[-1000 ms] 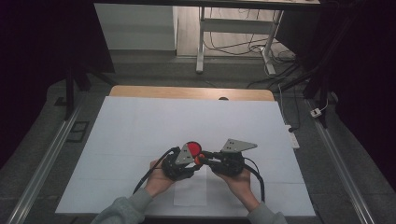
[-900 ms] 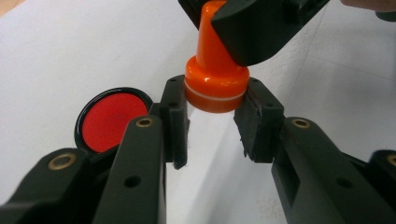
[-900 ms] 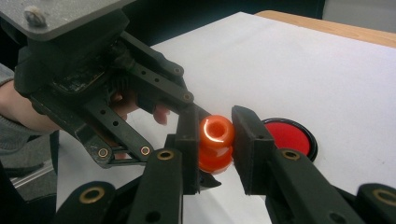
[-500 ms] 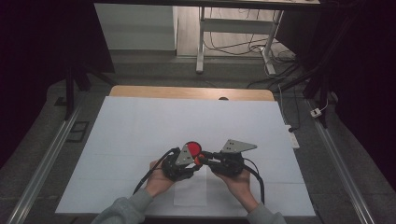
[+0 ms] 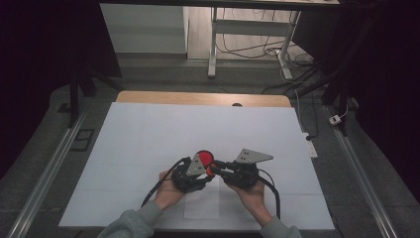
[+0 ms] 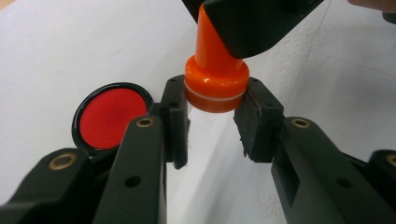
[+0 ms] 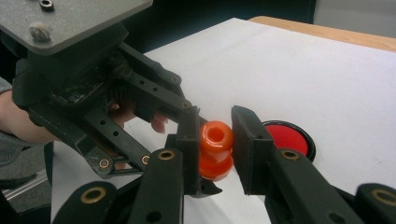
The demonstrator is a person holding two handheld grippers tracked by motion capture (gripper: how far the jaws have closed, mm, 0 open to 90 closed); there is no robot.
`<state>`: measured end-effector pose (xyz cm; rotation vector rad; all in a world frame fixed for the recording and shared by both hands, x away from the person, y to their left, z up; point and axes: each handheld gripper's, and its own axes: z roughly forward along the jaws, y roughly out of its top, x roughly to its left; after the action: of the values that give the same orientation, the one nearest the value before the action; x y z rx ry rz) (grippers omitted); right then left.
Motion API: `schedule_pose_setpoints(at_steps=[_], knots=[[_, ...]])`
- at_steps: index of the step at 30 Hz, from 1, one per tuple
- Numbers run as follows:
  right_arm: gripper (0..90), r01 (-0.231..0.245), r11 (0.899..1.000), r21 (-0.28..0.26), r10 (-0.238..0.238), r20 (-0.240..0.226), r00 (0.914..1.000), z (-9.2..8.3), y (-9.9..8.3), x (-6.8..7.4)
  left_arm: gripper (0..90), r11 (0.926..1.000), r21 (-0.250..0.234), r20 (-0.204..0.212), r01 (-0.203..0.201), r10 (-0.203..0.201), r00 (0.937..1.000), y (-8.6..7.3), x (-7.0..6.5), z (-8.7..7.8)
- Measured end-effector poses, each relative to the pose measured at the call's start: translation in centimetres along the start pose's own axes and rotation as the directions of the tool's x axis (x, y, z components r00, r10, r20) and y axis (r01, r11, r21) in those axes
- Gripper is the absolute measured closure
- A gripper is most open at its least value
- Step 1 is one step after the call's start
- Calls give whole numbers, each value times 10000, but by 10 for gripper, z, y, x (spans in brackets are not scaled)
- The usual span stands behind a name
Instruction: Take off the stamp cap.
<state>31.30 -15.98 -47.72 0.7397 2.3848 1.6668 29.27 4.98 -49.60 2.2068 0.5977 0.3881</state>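
High view, bottom center: two grey sleeves and hands come in, left gripper and right gripper meeting tip to tip just above a small paper rectangle lying on the white sheet. Between the tips sits an orange stamp, small in this view. Left gripper view: its jaws stand on either side of the stamp's wide base, both pads touching it, holding it; the other gripper's black jaw covers the narrow neck at top center. Right gripper view: its jaws sit narrow on the stamp's rounded upper end, left pad touching; a thin gap may remain at the right pad, hard to tell. The left gripper's body with its grey plate blocks the upper left of that frame, a fingertip behind it. Just beyond the grippers lies a round black-rimmed ink pad with red inside, open, flat on the sheet; left of center in the left gripper view, right of center in the right gripper view. Farther up, the wooden table edge, then floor with cables and a white desk frame, upper right.
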Motion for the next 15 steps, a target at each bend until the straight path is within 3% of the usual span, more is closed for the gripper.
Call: schedule_pose_setpoints(at_steps=[8, 15], knots=[[728, -33, 10000, -76, 33, -22, 10000, -1, 0, 0, 654, 10000, -15, 48, -45, 45, 10000, 0, 0, 0], [726, -200, 9997, -145, 199, -87, 9998, 0, -1, -1, 654, 9999, 51, -145, -156, 157, 9998, 0, -2, 0]])
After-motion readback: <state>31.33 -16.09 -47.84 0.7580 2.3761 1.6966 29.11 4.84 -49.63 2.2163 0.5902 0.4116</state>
